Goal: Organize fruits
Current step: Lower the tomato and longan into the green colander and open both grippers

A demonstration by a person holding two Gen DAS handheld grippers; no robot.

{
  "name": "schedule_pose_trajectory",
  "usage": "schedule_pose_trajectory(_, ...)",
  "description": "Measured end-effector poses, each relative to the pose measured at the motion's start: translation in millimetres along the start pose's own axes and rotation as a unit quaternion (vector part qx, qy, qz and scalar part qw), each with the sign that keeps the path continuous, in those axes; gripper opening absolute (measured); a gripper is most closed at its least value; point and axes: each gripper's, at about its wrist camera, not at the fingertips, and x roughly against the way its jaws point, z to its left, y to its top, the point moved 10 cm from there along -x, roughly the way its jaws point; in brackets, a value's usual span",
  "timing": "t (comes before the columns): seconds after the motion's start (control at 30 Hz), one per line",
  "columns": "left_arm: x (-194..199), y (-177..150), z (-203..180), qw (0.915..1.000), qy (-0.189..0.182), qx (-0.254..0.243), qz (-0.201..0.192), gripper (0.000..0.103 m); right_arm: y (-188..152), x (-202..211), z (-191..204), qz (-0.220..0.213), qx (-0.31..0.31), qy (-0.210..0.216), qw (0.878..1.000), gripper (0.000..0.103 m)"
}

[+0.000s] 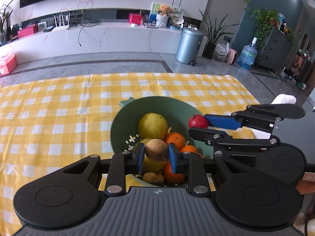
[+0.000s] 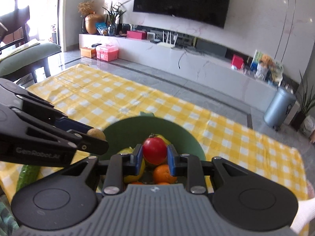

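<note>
A green bowl (image 1: 118, 125) on the yellow checked tablecloth holds a large yellow fruit (image 1: 152, 126), oranges (image 1: 175, 140) and small brown fruits (image 1: 153, 178). My left gripper (image 1: 156, 156) is shut on a round brown fruit (image 1: 156, 149) just above the bowl's near side. My right gripper (image 2: 154, 157) is shut on a red tomato (image 2: 154, 151) over the bowl (image 2: 181, 135). In the left wrist view the right gripper (image 1: 198, 124) holds the tomato (image 1: 197, 121) at the bowl's right rim. In the right wrist view the left gripper (image 2: 96, 137) holds the brown fruit (image 2: 96, 134) at the left rim.
A green cucumber (image 2: 27, 176) lies on the cloth at the near left, partly under the left gripper. The tablecloth (image 1: 59, 106) stretches left and far of the bowl. A grey bin (image 1: 189, 46) stands on the floor beyond the table.
</note>
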Motion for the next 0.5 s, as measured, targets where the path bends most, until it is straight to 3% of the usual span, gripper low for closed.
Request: schedule_pose_trajectory(0.5,-43,-23,0,0.999,0.006,0.007,0.044,0.028,-34,-39,-16,0.036,-0.026,0.013,0.999,0.023)
